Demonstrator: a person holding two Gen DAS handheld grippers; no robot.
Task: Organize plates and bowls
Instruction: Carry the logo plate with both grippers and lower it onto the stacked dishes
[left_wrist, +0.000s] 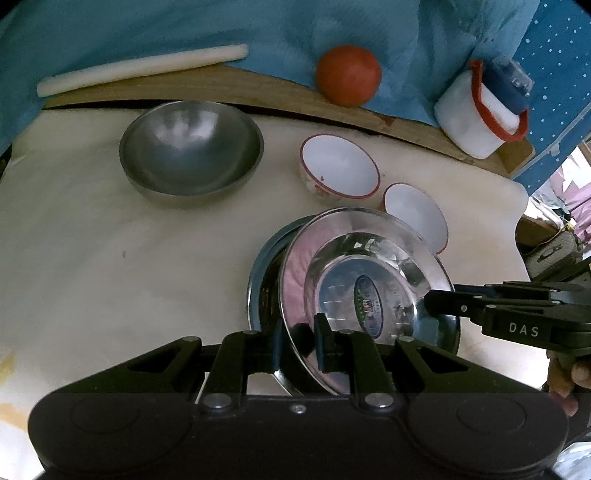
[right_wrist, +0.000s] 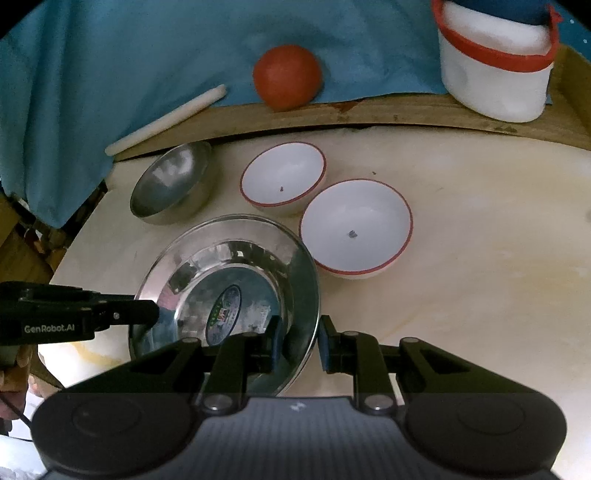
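The steel plate (left_wrist: 369, 280) hangs tilted over a second plate (left_wrist: 264, 266) on the desk (left_wrist: 110, 258), beside two white bowls (right_wrist: 356, 227). The left gripper (left_wrist: 297, 332) and right gripper (right_wrist: 299, 341) each have jaws clamped on opposite rims. If one side lets go early or lowers unevenly, I judge the plate could slip, clatter down off-centre, or knock the near bowl.

Both claws are matte black, with angular linkage arms joined by round silver screws above a broad rounded housing. The left claw (right_wrist: 151, 314) bears white "GenRobot.AI" lettering on its side; the right claw (left_wrist: 432, 301) bears "DAS".
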